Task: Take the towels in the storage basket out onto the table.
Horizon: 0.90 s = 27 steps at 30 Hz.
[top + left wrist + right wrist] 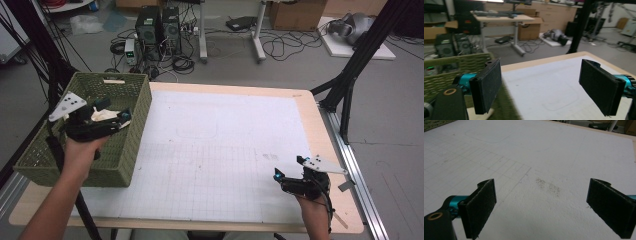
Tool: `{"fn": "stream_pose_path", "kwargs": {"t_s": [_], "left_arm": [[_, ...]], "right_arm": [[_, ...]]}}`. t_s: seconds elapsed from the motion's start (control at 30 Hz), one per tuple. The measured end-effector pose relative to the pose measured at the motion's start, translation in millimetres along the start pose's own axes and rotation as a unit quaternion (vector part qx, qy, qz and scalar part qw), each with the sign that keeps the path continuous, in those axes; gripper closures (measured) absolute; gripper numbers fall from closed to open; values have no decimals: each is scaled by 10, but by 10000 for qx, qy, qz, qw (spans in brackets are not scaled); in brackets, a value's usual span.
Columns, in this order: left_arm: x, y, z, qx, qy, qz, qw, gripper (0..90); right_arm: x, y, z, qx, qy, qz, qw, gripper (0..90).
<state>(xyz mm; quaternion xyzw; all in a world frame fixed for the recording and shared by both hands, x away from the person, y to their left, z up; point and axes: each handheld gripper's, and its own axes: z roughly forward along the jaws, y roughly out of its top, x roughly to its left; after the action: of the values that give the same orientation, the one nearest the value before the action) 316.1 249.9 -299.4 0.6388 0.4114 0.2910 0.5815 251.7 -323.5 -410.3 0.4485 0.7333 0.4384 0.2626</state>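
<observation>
A green woven basket (131,150) stands on the table's left end. My left gripper (116,109) hovers over its inside, open, with nothing between the jaws. A pale cream object (102,115) lies in the basket just under that gripper, partly hidden by it. In the left gripper view the gripper (541,77) looks across the basket rim (454,66) toward the white mat (554,85). My right gripper (289,167) is low over the mat's near right corner, open and empty. In the right gripper view its spread jaws (541,200) frame bare mat.
A white gridded mat (220,145) covers the wooden table (320,125), with a grey smudge (270,156) ahead of the right gripper. A metal rail (352,170) runs along the right edge. Black frame struts (350,75) stand right and left. Computers and cables (157,30) lie on the floor beyond.
</observation>
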Motion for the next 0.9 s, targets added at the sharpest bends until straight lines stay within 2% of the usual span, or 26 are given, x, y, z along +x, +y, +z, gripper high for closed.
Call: {"fn": "stream_pose_path", "kwargs": {"t_s": [0.1, 0.17, 0.33, 0.43, 0.53, 0.63, 0.73, 0.83, 0.9], "left_arm": [[220, -1, 48, 195, 273, -59, 9994, 188], [359, -29, 89, 382, 472, -118, 9981, 187], [632, -121, 148, 648, 913, -250, 9934, 187], [740, -182, 183, 871, 1028, -290, 9905, 187], [828, -225, 225, 1120, 1192, -265, 9862, 188], [927, -270, 255, 1307, 1367, -346, 9813, 188], [1017, -322, 282, 1555, 1607, -432, 9737, 188], [1092, -362, 302, 1727, 1741, -504, 9682, 188], [1151, -407, 334, 1899, 1921, -531, 9614, 188]], "right_arm": [[0, -2, 10, 12, 9, -28, 10000, 83], [4, -2, 13, 18, 13, -23, 10000, 83], [-3, -7, 19, 44, -24, -29, 10000, 83], [-13, -17, 21, 74, -55, 0, 10000, 83], [-20, -19, 19, 77, -75, 27, 9999, 83], [-15, -20, 19, 71, -73, 6, 9999, 83], [-5, -20, 12, 86, -71, -5, 9999, 83], [-12, -24, 16, 108, -76, -11, 9999, 83], [-19, -29, 25, 123, -78, -16, 9999, 83]]}}
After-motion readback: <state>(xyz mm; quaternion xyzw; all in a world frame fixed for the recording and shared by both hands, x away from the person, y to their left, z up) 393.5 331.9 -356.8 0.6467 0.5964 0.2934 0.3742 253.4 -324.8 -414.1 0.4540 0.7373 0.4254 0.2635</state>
